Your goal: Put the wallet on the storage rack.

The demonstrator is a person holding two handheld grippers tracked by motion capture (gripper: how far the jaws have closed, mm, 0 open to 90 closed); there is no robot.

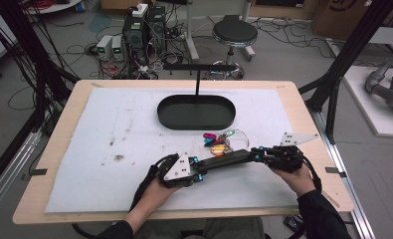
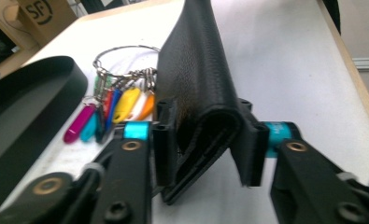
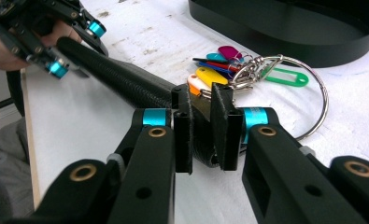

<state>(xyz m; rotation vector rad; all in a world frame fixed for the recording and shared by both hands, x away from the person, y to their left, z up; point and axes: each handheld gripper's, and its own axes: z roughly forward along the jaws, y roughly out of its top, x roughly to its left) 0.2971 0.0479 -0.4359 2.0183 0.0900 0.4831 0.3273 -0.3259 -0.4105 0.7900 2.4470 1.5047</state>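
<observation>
The wooden table (image 1: 59,149) carried a white mat (image 1: 109,164) marked with a few brown stains. Beyond both claws, at the far side of the mat, sat a black oval tray (image 1: 195,112) with a thin post rising behind it.

Between the claws ran a long black leather wallet (image 1: 226,158), folded and held clear of the mat. The left gripper (image 2: 204,140) was clamped on one end, its pads pressing either side of the fold with the open edges hanging below. The right gripper (image 3: 202,133) was clamped on the opposite end, its pads tight against the grained leather. In the high view the left gripper (image 1: 196,172) and the right gripper (image 1: 256,153) sat at either end of the wallet.

Just beyond the wallet, between it and the tray, lay a large wire key ring (image 1: 223,141) strung with coloured plastic tags: pink, blue, red, yellow, orange and green.

The step in hand looked like a two-handed carry or opening of the wallet. The next move would probably call for both claws moving together, so that the leather neither twisted nor slipped, and passing above the key ring.

A cardboard box (image 2: 35,11) past the table bore the letters "SF"; the key tags showed no readable writing.
</observation>
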